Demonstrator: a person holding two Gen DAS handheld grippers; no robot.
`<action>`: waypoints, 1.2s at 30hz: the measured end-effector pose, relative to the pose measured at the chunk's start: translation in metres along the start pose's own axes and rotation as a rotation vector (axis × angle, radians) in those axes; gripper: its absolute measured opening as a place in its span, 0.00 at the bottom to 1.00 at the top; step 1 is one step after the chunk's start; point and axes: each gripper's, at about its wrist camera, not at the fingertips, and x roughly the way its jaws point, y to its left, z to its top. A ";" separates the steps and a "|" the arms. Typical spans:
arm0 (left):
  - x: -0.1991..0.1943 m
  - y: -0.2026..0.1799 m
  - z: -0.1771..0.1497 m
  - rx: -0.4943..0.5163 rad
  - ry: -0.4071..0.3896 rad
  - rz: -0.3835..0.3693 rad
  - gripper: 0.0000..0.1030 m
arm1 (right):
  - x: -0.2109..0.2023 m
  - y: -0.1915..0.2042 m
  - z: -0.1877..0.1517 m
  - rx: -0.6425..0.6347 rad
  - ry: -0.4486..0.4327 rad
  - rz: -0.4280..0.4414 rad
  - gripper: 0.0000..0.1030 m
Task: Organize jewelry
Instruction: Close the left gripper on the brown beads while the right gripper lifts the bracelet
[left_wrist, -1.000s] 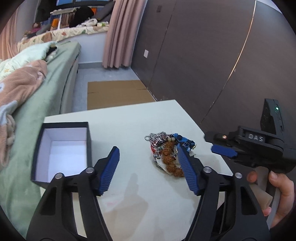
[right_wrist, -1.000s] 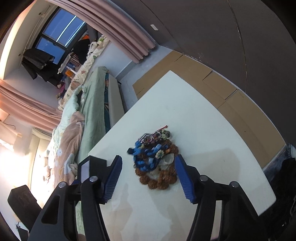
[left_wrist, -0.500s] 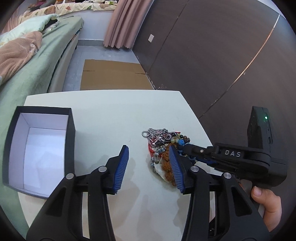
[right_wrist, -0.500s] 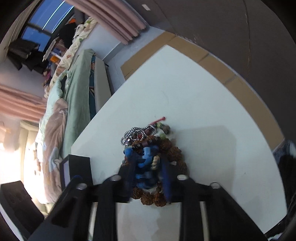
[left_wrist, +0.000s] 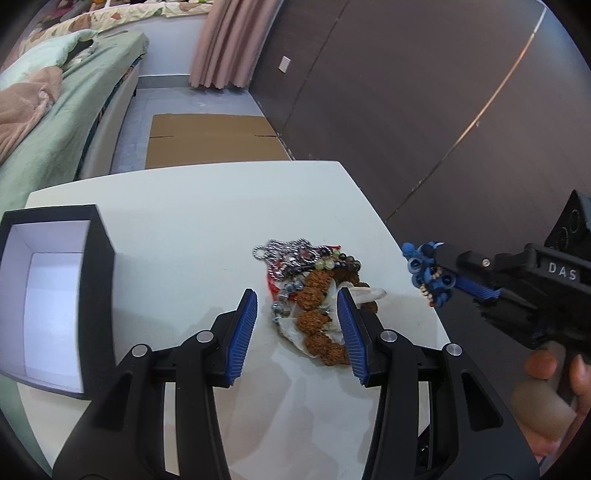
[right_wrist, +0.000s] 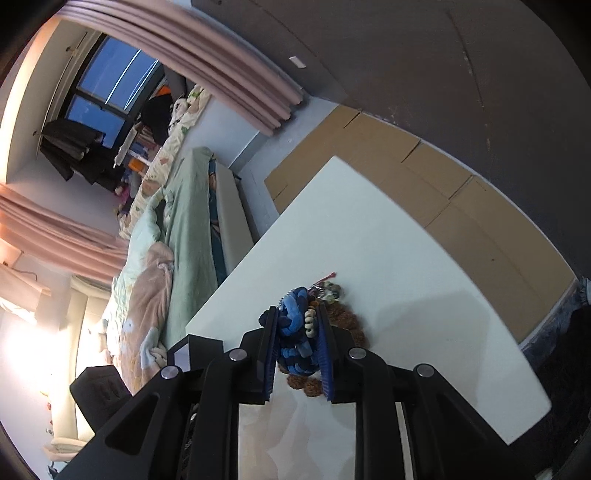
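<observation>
You are at a white table (left_wrist: 192, 206) beside a bed (left_wrist: 62, 110) with a green cover and a pinkish blanket (right_wrist: 151, 291). Beyond the table, flattened cardboard (left_wrist: 210, 138) lies on the grey floor against a dark panelled wall (left_wrist: 388, 92). Pink curtains (right_wrist: 229, 70) hang past the bed, framing a dark-framed window (right_wrist: 107, 92) showing blue.

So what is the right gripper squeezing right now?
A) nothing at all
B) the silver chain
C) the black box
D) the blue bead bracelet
D: the right gripper has its blue pads closed on the blue bead bracelet; in the left wrist view the bracelet hangs at its tip, clear of the jewelry pile on the white table.
</observation>
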 end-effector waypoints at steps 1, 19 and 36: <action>0.002 -0.002 -0.001 0.007 0.001 -0.001 0.44 | -0.002 -0.003 0.001 0.008 -0.002 -0.003 0.19; 0.036 -0.024 -0.003 0.091 0.054 0.059 0.19 | -0.025 -0.020 0.003 0.017 0.002 0.034 0.20; -0.062 -0.010 0.004 0.034 -0.072 -0.111 0.19 | -0.021 0.000 -0.021 -0.056 0.030 0.023 0.21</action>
